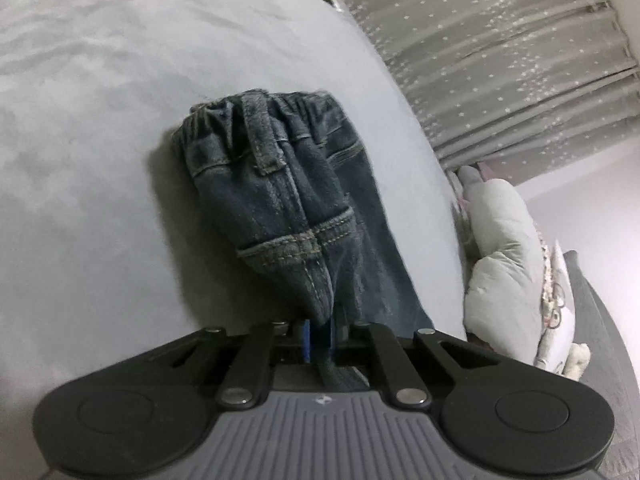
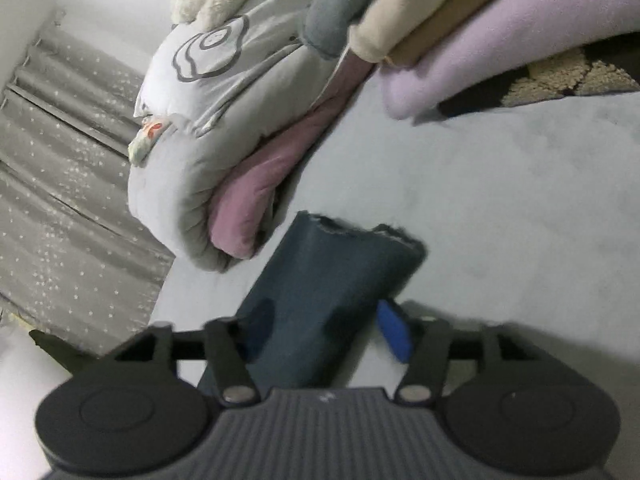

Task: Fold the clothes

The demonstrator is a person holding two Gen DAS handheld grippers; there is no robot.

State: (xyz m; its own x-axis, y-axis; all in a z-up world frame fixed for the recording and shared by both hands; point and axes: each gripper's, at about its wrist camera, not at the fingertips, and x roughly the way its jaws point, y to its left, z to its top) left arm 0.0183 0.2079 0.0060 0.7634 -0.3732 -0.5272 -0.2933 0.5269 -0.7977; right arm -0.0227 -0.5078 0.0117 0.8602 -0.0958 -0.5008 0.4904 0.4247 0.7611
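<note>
Lying on the grey bed sheet [image 1: 100, 160]: dark jeans [image 1: 280, 200], partly folded, waistband at far end, legs doubled lengthwise, crotch seam bunched on top. Folding under way, not finished, as judged from lumpy upper layer and uneven edges. Beside sheet in right wrist view: stacked bedding, grey quilt [image 2: 192, 160] over pink blanket [image 2: 256, 196], lilac blanket [image 2: 480, 40] further along, all well apart from the work. Star-print curtain [image 1: 500, 60] behind, irrelevant. In right wrist view: jeans leg end [image 2: 332, 276] flat on sheet, frayed hem at far end, pointing toward quilt. Still to do, probably: bringing hem end up toward waistband, smoothing, maybe one more fold. Left gripper [image 1: 318, 338]: jaws closed tight, pinching denim near crotch, fabric running straight into the closed blue pads. Right gripper [image 2: 324, 332]: jaws standing apart, straddling leg, right blue pad [image 2: 394, 332] clear of cloth, left pad shadowed near denim edge, contact unclear; no squeeze visible, so counted as released. Frames motion-blurred, small detail soft.
</note>
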